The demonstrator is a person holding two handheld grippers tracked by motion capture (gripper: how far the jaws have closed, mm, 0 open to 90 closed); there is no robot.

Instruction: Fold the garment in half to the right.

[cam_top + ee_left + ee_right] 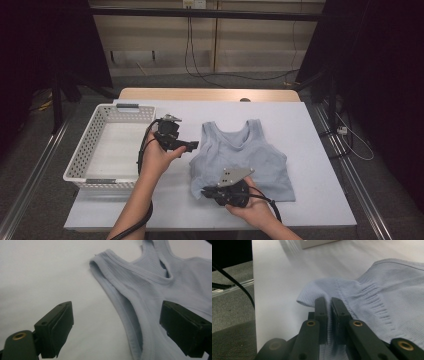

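A light blue tank top (250,152) lies flat on the white table cover (315,125), neck toward the far side. My left gripper (192,146) hovers at the top's left shoulder strap with its jaws wide apart. In the left gripper view the strap and armhole edge (130,302) lie between the two pads (62,322), and neither pad touches the cloth. My right gripper (205,191) is at the top's near left hem corner. The right gripper view shows its jaws (329,301) shut on a raised fold of the ribbed hem (312,293).
A white perforated basket (82,155) stands on the table's left side, beside my left hand. Bare cover stretches to the right of the top and along the front edge. Cables (200,75) run across the floor behind the table.
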